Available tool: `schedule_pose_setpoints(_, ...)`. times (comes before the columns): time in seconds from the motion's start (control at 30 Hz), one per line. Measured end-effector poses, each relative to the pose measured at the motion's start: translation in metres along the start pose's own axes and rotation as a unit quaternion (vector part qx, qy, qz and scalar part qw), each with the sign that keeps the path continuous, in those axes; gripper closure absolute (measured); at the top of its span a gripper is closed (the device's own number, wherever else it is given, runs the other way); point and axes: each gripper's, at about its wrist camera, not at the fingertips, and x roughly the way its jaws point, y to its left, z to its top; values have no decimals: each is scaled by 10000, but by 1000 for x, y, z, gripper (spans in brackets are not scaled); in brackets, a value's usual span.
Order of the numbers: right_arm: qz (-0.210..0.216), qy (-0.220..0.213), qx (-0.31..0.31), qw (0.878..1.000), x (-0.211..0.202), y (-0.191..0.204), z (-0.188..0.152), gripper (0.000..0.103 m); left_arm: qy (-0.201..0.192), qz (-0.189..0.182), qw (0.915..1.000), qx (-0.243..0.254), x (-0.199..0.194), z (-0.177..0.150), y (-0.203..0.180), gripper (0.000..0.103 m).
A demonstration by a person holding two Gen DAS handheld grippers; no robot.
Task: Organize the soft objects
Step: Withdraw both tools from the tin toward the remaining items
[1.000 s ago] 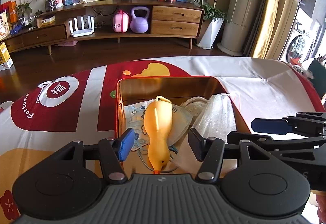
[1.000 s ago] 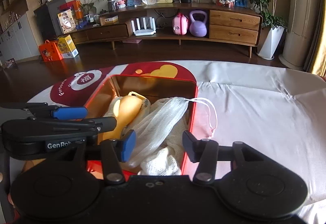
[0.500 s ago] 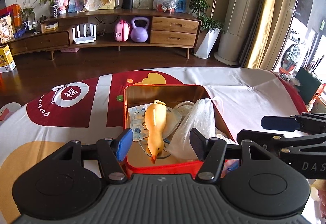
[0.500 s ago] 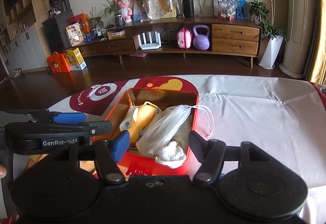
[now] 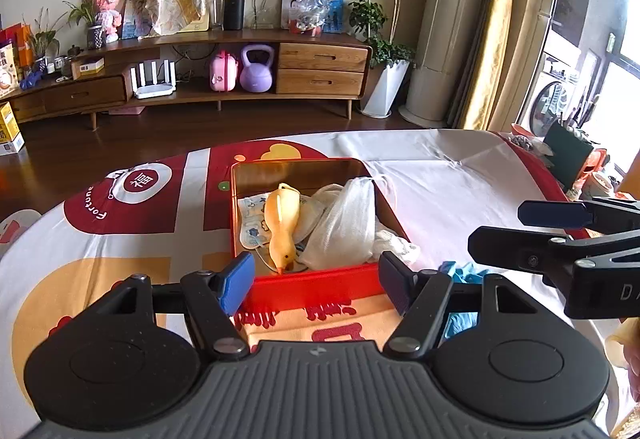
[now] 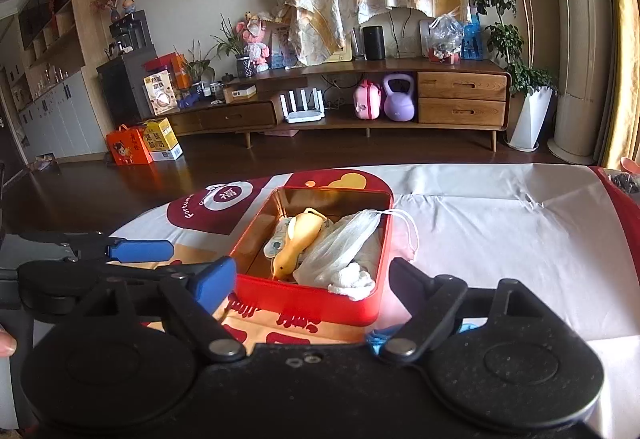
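Inside red tin (image 5: 316, 281): duck (image 5: 283, 224), mesh bag (image 5: 346, 229).

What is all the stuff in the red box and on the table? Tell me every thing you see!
tin box: one, red outside and gold inside, open, on the tablecloth.
toy duck: one, yellow, lying in the box, beak toward the near wall.
mesh bag: one, white, in the box right of the duck, its drawstring looped over the rim.
face mask: at least one, pale with small prints, under the duck.
white cloth: one, bunched at the box's near right corner.
blue item: one, on the table beside the box; too hidden to name.
tablecloth: one, white, red and yellow.
left gripper: open, empty.
right gripper: open, empty.
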Motion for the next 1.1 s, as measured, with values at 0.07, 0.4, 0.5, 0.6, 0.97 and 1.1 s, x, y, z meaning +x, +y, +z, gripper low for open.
schedule_pose_setpoints(0.07, 9, -40, -21, 10000, -6, 2, -3, 15, -14, -33, 10000, 40, -7, -4, -3, 32)
schedule_pose_setpoints(0.4, 10, -221, 9, 9998, -38, 8, -24, 3, -131, -214, 9996, 100, -37, -22, -14, 21)
schedule_pose_setpoints(0.5, 33, -242, 58, 9997, -46, 8, -32, 1, -150, -280, 9995, 89, -44, -27, -17, 20)
schedule_pose_setpoints(0.6, 20, -251, 84, 9996, -53, 8, -38, 1, -154, -327, 9993, 48, -49, -34, -19, 17)
schedule_pose_setpoints(0.97, -136, -258, 135, 9995, -61, 6, -68, 1, -45, -480, 9988, -43, -58, -66, -20, 1)
schedule_pose_setpoints(1.1, -202, -213, 144, 9995, -61, 5, -79, 1, -128, -428, 9990, -42, -60, -79, -22, 1)
